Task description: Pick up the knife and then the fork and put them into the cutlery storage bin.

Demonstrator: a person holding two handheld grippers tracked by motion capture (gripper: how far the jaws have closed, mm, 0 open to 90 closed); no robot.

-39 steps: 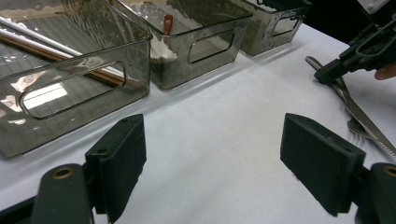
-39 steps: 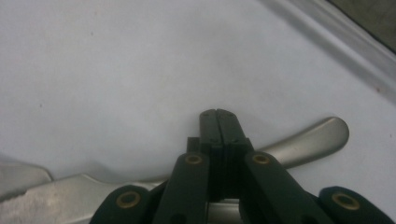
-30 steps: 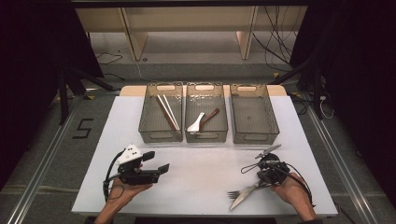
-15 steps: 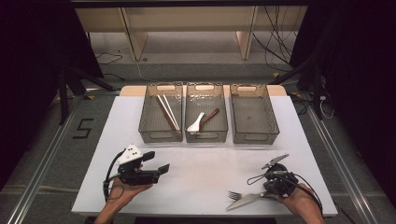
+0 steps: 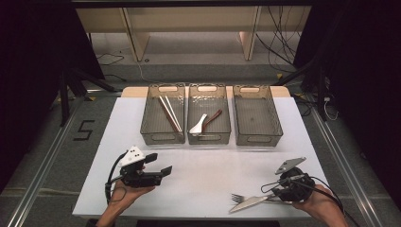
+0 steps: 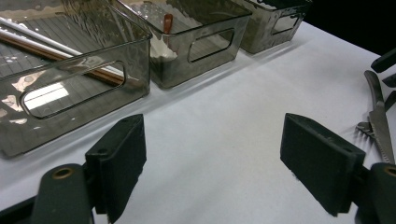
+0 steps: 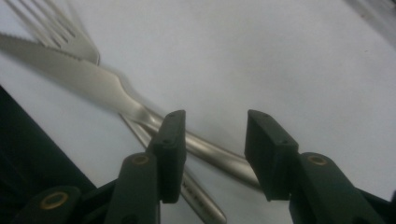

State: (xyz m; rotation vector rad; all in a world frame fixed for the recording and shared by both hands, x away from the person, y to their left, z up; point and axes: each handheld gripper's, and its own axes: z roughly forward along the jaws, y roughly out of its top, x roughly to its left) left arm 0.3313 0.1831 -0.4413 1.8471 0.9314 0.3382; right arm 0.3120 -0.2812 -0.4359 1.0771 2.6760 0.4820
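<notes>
On floor (image 5: 56, 156), taped "5" (image 5: 82, 130) (left of table (image 5: 213, 175))

Table (image 5: 208, 175): plain white top, pale wood edge at the far side. Three bins (image 5: 163, 115) (image 5: 209, 115) (image 5: 257, 116): smoky grey, see-through, fine ribbed floors. Chopsticks (image 5: 169, 113) in the first: one white pair, one reddish brown. Middle bin: white spoon (image 5: 198, 125), red-brown spoon (image 5: 213, 118). Knife (image 7: 88, 84): silver, toothed edge. Fork (image 7: 60, 30): silver. My left tongs (image 6: 210, 168): matte black pads, brass-coloured rivets. My right tongs (image 7: 214, 154): same black, same brass. Floor (image 5: 61, 142): grey, with a black "5" (image 5: 84, 130).
</notes>
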